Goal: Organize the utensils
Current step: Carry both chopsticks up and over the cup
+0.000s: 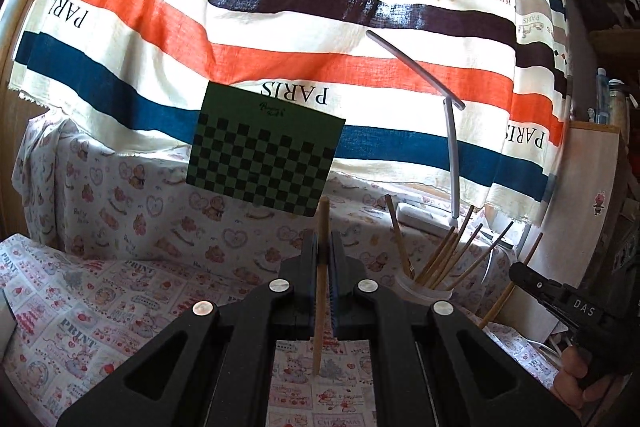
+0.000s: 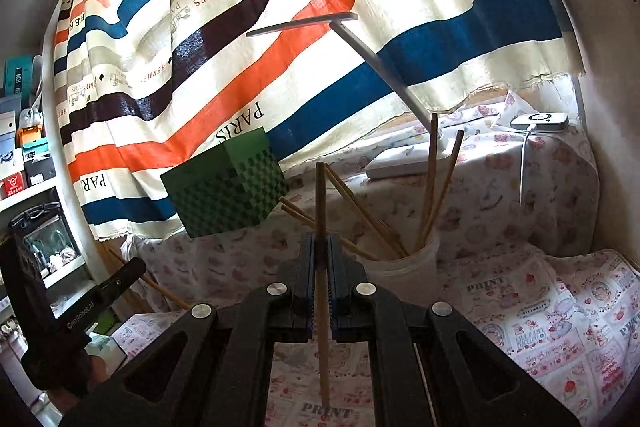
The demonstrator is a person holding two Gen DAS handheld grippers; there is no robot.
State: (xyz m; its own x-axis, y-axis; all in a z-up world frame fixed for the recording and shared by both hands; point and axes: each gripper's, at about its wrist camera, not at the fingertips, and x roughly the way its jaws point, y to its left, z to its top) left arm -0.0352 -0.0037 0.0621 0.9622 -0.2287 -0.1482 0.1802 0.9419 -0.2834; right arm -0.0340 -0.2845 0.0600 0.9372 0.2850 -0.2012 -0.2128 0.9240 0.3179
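A striped Paris-print curtain (image 1: pixel 280 27) hangs behind a table under a cartoon-print tablecloth (image 1: pixel 100 307), with a green checkered box (image 1: pixel 264 155) and a white desk lamp (image 1: pixel 454 147) at the back. Near the lamp stands a translucent plastic cup (image 2: pixel 404 267) with several wooden chopsticks (image 2: pixel 430 179) fanned upright in it.

The left gripper (image 1: pixel 323 259) is clamped on one wooden chopstick (image 1: pixel 321 291), held near its middle and roughly vertical, clear of the cup. The right gripper (image 2: pixel 321 259) is closed the same way on another chopstick (image 2: pixel 322 307), just in front of the cup.

Each stick looks light, stiff and smooth; a pinch near mid-length probably keeps it from pivoting, though the thin round shaft could slip or rotate between the pads.

The left wrist view shows the cup off to the right and the other gripper beside it; only the right wrist view shows the cup's wall and rim, the shelves (image 2: pixel 28 163) at left, and a small white device (image 2: pixel 540 121) on the ledge
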